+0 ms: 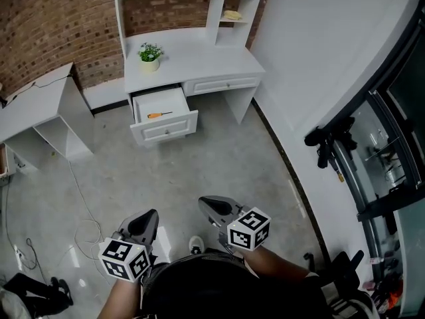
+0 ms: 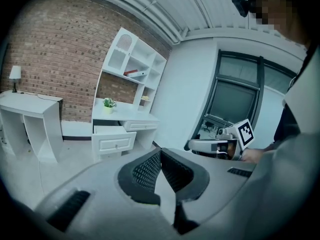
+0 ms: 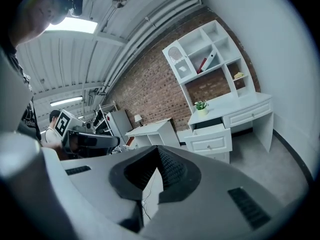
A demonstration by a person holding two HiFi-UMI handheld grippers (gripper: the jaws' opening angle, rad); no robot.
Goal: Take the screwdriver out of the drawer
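Observation:
The screwdriver (image 1: 159, 114), orange-handled, lies inside the open left drawer (image 1: 174, 125) of the white desk (image 1: 199, 62) at the far side of the room. Both grippers are held near my body, well short of the drawer. My left gripper (image 1: 147, 218) is shut and holds nothing; its jaws meet at the tip (image 2: 160, 152). My right gripper (image 1: 208, 205) is also shut and holds nothing (image 3: 159, 151). The open drawer (image 2: 113, 137) shows small in the left gripper view and likewise as a drawer (image 3: 210, 138) in the right gripper view; the screwdriver is hidden in both.
A potted plant (image 1: 150, 54) stands on the desk top. A white side table (image 1: 40, 111) stands left of the desk. A thin cable (image 1: 83, 228) trails over the grey floor. A curved white wall and black-framed glazing (image 1: 378, 145) close off the right side.

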